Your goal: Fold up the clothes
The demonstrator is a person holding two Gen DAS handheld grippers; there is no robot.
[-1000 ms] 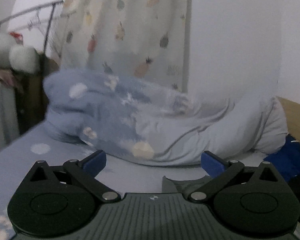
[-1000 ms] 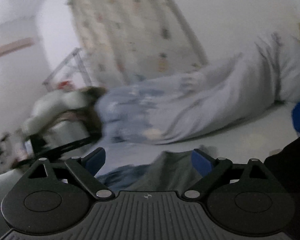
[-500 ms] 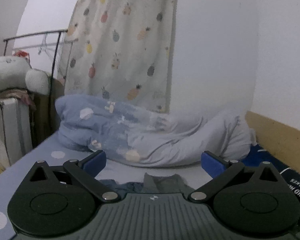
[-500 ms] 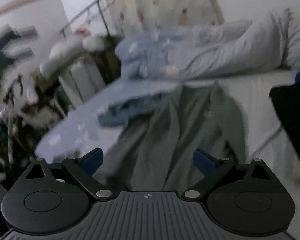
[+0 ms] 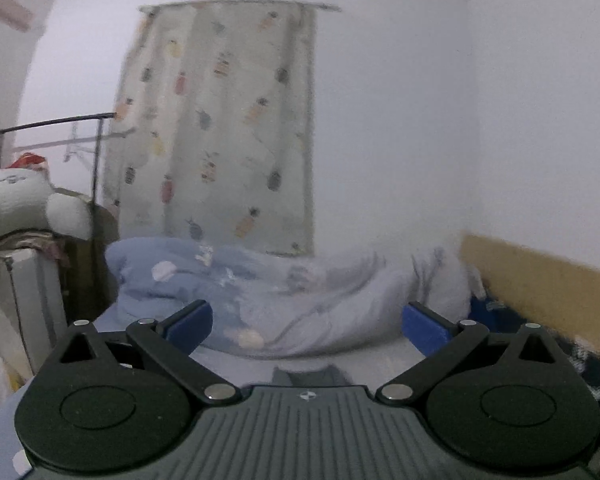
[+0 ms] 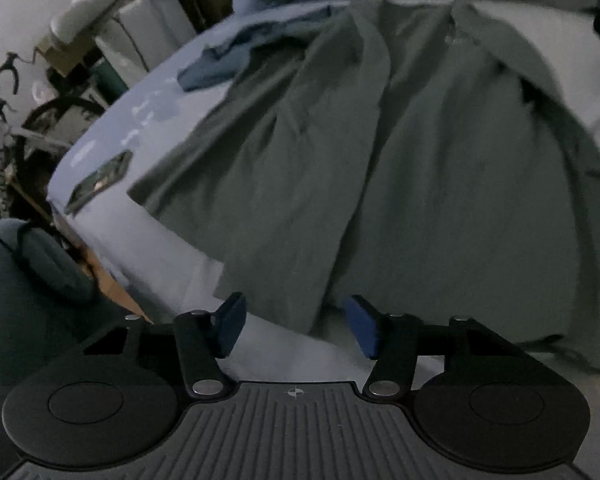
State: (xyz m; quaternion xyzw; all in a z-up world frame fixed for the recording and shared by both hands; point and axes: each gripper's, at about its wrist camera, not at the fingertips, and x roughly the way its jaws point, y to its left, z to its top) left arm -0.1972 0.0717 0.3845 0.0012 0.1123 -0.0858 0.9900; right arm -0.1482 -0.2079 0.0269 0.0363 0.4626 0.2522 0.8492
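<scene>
We are at the start of a fold, reaching for the hem of the grey-green garment [image 6: 440, 152] that lies spread on the bed [image 6: 268, 352], collar at the far end near the bunched duvet [image 5: 300, 304], hem at the near end. A smaller blue garment [image 6: 236, 60] lies crumpled at its far left, touching the sleeve.

Our right gripper [image 6: 296, 326] tilts down at the near hem. Its jaws have just been closing and now stand about half apart; a corner of the hem hangs just beyond and between the blue pads, which do not press on it, so nothing is gripped yet.

Our left gripper [image 5: 306, 324] is held almost level, jaws wide apart and empty, facing the duvet and the pineapple-print curtain [image 5: 220, 132]; only the garment's collar [image 5: 308, 376] peeks above its body.

Next, we judge, the right gripper must settle lower so the pads straddle the hem edge, then close on a single layer. The left must tip down to find the other corner.
</scene>
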